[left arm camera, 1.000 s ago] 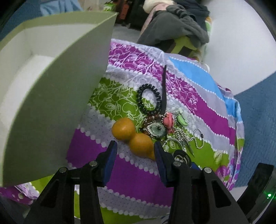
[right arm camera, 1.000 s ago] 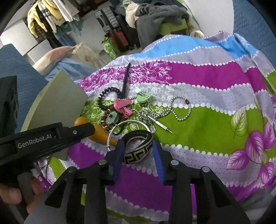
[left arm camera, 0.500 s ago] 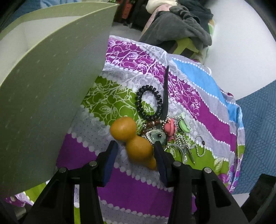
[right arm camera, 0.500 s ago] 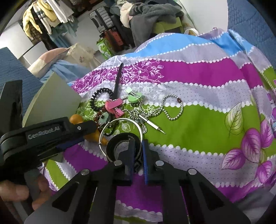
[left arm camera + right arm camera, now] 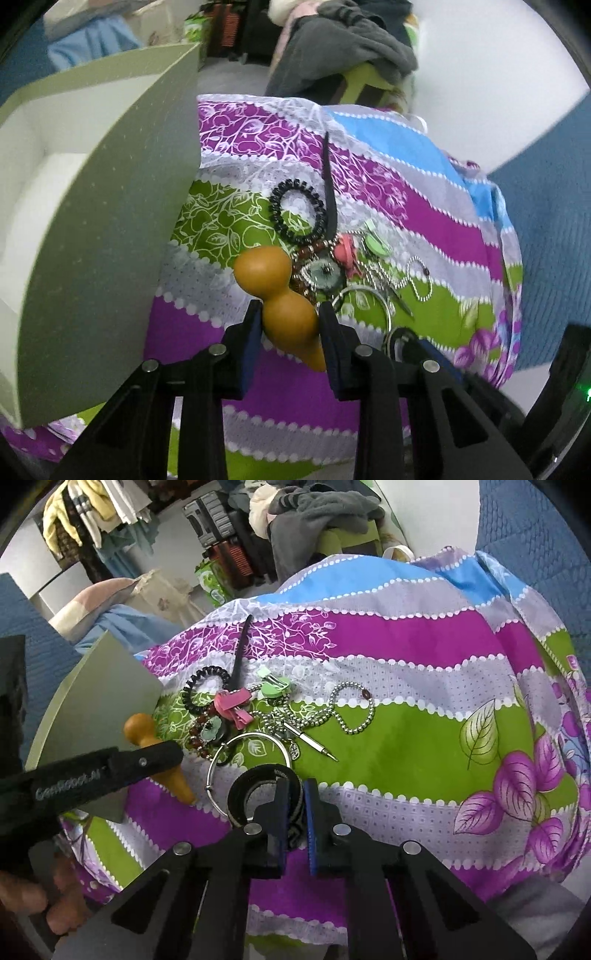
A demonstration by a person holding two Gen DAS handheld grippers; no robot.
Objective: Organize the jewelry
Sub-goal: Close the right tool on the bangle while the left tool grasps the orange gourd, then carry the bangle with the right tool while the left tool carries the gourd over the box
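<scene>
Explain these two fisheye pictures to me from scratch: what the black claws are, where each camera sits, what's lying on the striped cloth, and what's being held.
There is no robot here. A person holds a hand-operated two-finger gripper in each hand, and a camera on each one looks forward along its fingers. So each picture shows its own gripper's black arms at the bottom.

In the left wrist view, the left gripper is closing its jaws around an orange gourd-shaped ornament, which sits between its blue pads. Beside it stands an open pale green box.

In the right wrist view, the right gripper is shut on the wall of a black patterned bangle. The left gripper also appears there, at the left edge.

On the striped cloth lies a jewellery pile: a black coil hair tie, pink clip, green clip, silver bead chain and a thin silver ring bangle.
</scene>
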